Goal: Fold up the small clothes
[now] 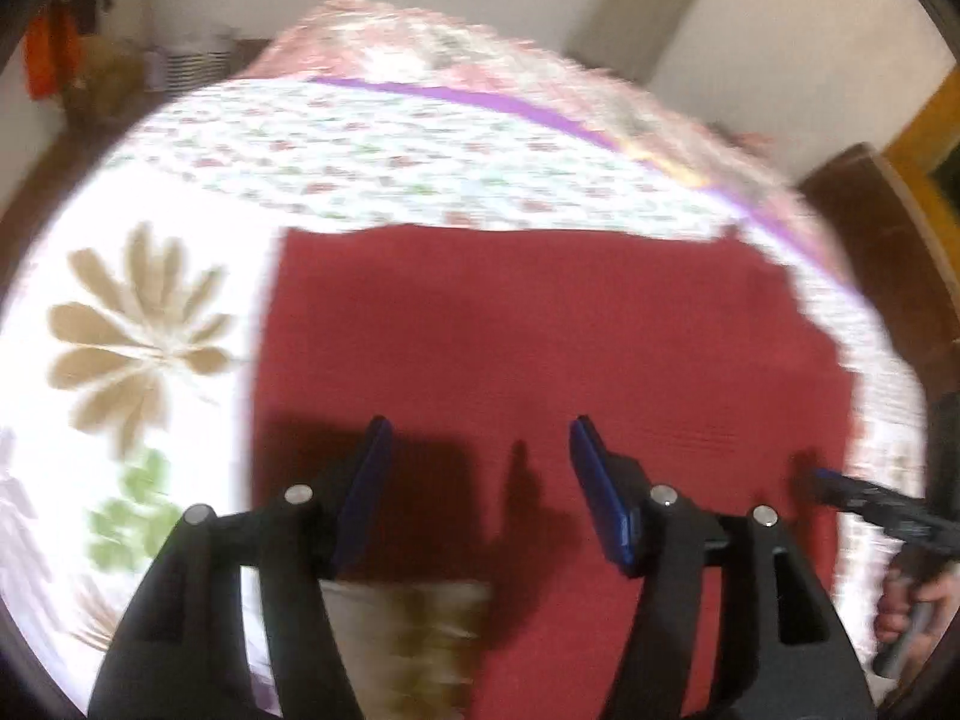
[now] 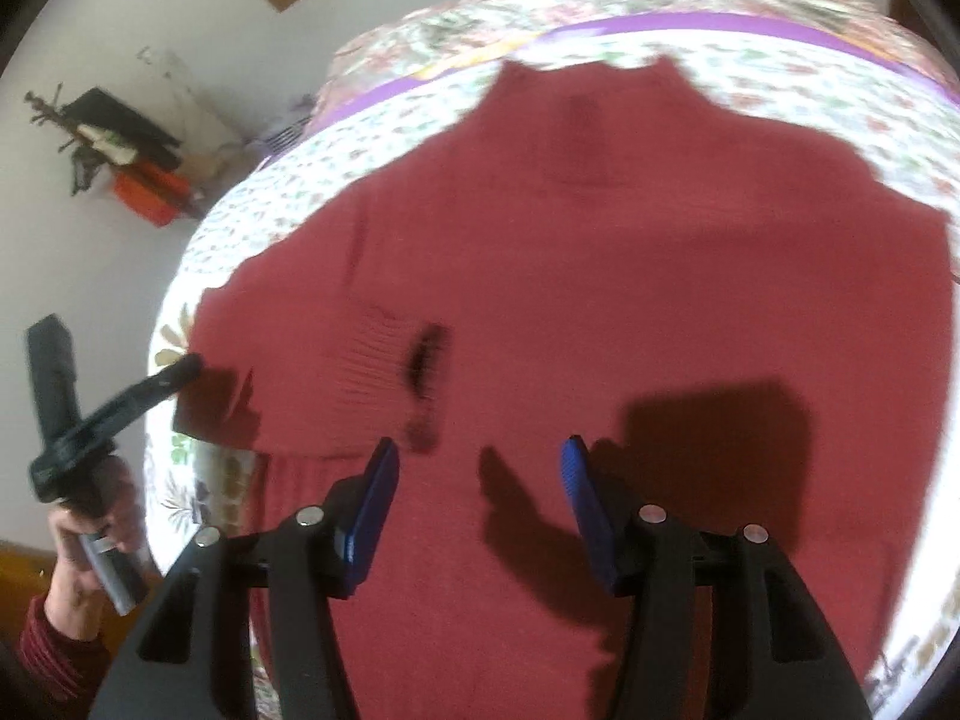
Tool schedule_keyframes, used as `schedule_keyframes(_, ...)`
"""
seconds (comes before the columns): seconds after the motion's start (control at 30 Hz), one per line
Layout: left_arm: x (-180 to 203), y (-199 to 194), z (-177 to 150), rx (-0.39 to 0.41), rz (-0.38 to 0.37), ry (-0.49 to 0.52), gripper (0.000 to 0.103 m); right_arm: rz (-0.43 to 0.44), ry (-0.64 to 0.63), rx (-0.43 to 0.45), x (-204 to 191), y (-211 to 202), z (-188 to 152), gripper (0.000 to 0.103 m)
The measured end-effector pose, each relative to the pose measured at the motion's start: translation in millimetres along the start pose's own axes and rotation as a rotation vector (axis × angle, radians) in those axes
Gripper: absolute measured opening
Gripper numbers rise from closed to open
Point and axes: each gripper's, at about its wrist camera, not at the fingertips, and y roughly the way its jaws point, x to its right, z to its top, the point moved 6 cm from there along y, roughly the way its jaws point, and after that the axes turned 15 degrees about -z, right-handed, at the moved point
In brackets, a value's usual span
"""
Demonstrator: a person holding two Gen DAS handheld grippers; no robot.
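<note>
A dark red knit sweater (image 2: 600, 276) lies flat on a floral bedsheet (image 1: 138, 312), collar at the far end. One sleeve is folded across its body, and the ribbed cuff (image 2: 372, 354) rests near the middle. In the left wrist view the sweater (image 1: 540, 348) fills the centre. My left gripper (image 1: 480, 429) hovers open over its lower left part, nothing between the blue pads. My right gripper (image 2: 480, 450) is open above the lower hem area, holding nothing. The left gripper (image 2: 183, 371) also shows at the sweater's left edge, and the right gripper (image 1: 837, 483) by its right edge.
A pink floral quilt with a purple band (image 1: 480, 99) lies folded at the far end of the bed. A wooden bed frame (image 1: 870, 228) runs along the right. An orange box and dark clutter (image 2: 150, 195) stand by the wall. A hand (image 2: 90, 546) grips the left gripper's handle.
</note>
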Motion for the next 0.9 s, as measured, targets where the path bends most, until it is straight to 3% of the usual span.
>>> schedule_keyframes(0.1,-19.3,24.2,-4.9,-0.074,0.079,-0.004,0.061,0.027,-0.031,-0.027,-26.1,15.3,8.1,0.057)
schedule_keyframes(0.23,-21.0,39.0,-6.8,-0.089,0.115,0.051,0.064,0.028,-0.048,-0.069,-43.0,37.7,9.7,0.057)
schedule_keyframes(0.43,-23.2,12.2,2.7,-0.044,0.019,-0.030,0.065,0.027,-0.064,-0.082,-49.3,43.0,7.0,0.057)
schedule_keyframes(0.57,-27.4,-14.6,14.0,0.024,0.012,-0.062,0.066,0.070,-0.044,-0.119,-52.8,57.8,9.9,0.056)
schedule_keyframes(0.63,-30.2,-26.0,17.1,0.044,0.026,-0.060,0.067,0.083,-0.032,-0.126,-54.5,66.0,11.1,0.037)
schedule_keyframes(0.67,-31.5,-29.6,20.2,0.053,0.032,-0.062,0.067,0.085,-0.034,-0.123,-54.7,67.0,11.2,0.019)
schedule_keyframes(0.7,-30.8,-33.7,22.0,0.060,0.032,-0.065,0.067,0.106,-0.034,-0.122,-55.5,66.4,11.5,0.013)
schedule_keyframes(0.77,-31.2,-40.0,25.1,0.071,0.034,-0.067,0.068,0.183,-0.012,-0.100,-52.9,55.3,13.1,0.010)
schedule_keyframes(0.9,-26.0,-41.6,26.4,0.079,0.040,-0.071,0.068,0.248,0.024,-0.008,-31.4,14.6,23.2,0.010)
